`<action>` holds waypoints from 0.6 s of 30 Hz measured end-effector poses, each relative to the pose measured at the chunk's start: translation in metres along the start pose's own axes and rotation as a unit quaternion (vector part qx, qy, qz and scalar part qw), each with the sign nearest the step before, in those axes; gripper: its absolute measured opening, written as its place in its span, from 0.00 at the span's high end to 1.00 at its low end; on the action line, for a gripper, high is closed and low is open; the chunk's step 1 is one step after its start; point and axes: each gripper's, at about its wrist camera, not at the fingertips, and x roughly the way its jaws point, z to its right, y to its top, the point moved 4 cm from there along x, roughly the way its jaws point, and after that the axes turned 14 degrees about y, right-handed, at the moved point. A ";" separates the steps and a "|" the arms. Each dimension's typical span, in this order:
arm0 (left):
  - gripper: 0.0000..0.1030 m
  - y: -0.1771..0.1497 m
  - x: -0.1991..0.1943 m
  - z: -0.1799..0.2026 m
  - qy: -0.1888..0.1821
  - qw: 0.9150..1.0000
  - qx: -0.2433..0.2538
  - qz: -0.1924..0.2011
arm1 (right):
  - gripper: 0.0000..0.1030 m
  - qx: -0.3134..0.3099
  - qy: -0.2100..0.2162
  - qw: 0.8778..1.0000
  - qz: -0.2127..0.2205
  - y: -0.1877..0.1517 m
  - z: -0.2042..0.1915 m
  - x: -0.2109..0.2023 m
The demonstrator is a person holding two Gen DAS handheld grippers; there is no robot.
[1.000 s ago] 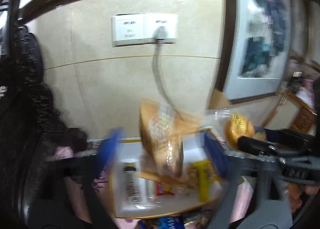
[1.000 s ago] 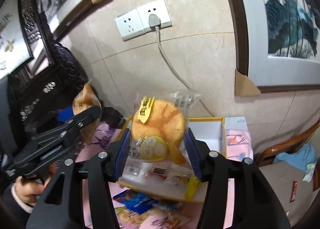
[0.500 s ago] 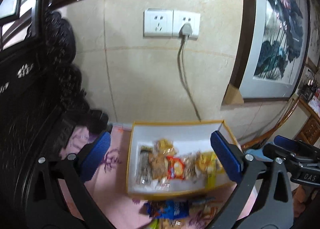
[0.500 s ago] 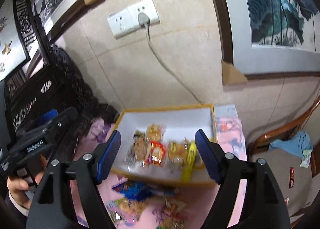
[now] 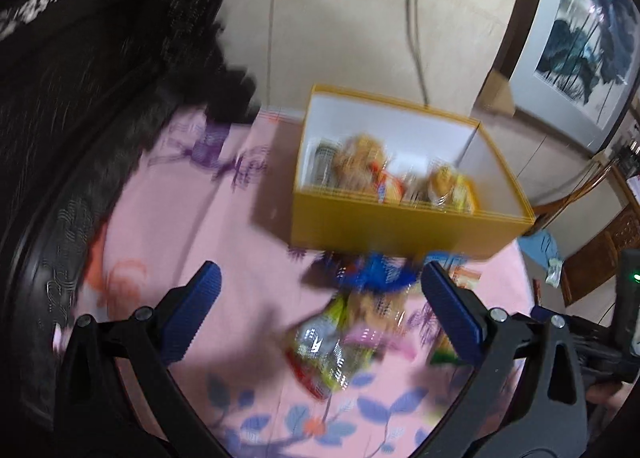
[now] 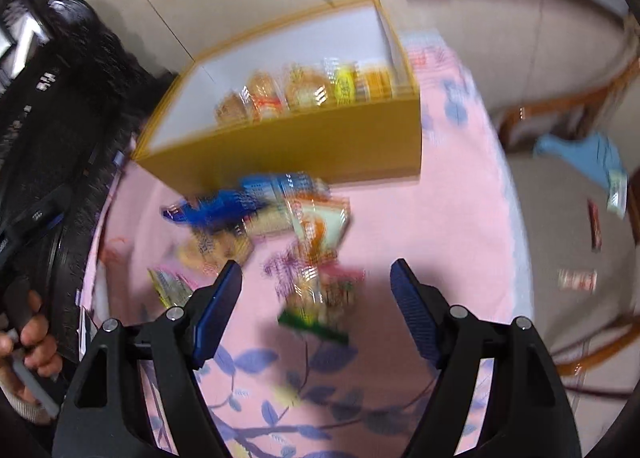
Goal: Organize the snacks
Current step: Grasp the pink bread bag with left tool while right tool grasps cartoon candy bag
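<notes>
Presently, a loose heap of crinkly plastic-wrapped snack packets (image 6: 280, 225) is seen lying on the pink floral cloth (image 5: 160, 217), just in front of the yellow cardboard box with white inner walls (image 5: 400, 227), in which a row of wrapped cakes and biscuits (image 6: 304, 91) is already lined up against the near wall. A blue-wrapped packet (image 5: 376, 272) lies closest to the box, and a green-edged packet (image 6: 316, 306) is nearest the right gripper (image 6: 316, 286). Both pictures are blurred, so labels cannot be read. The right gripper is held wide apart with nothing between its blue pads; its jaws have just been opening. The left gripper (image 5: 320, 298) is likewise spread and empty, poised above a clear-wrapped packet (image 5: 328, 342). The next pick would probably be served best if one packet is singled out, straddled across its narrow side and pinched near the middle, so that neighbouring wrappers are not dragged along. Slippery film may slide, so a firm, centred closure is advised before lifting.
</notes>
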 end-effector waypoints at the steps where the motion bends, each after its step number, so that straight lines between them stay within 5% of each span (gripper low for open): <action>1: 0.02 -0.009 0.001 -0.004 0.005 1.000 0.000 -0.010 | 0.25 0.008 -0.005 1.000 -0.009 -0.005 0.002 0.009; 12: 0.02 -0.049 -0.002 -0.041 0.034 0.999 -0.003 -0.037 | 0.24 0.027 -0.071 0.995 -0.060 -0.024 0.010 0.079; 18: 0.02 -0.056 0.001 -0.043 0.041 0.998 0.002 -0.044 | 0.28 -0.024 -0.102 0.993 -0.055 -0.029 -0.001 0.086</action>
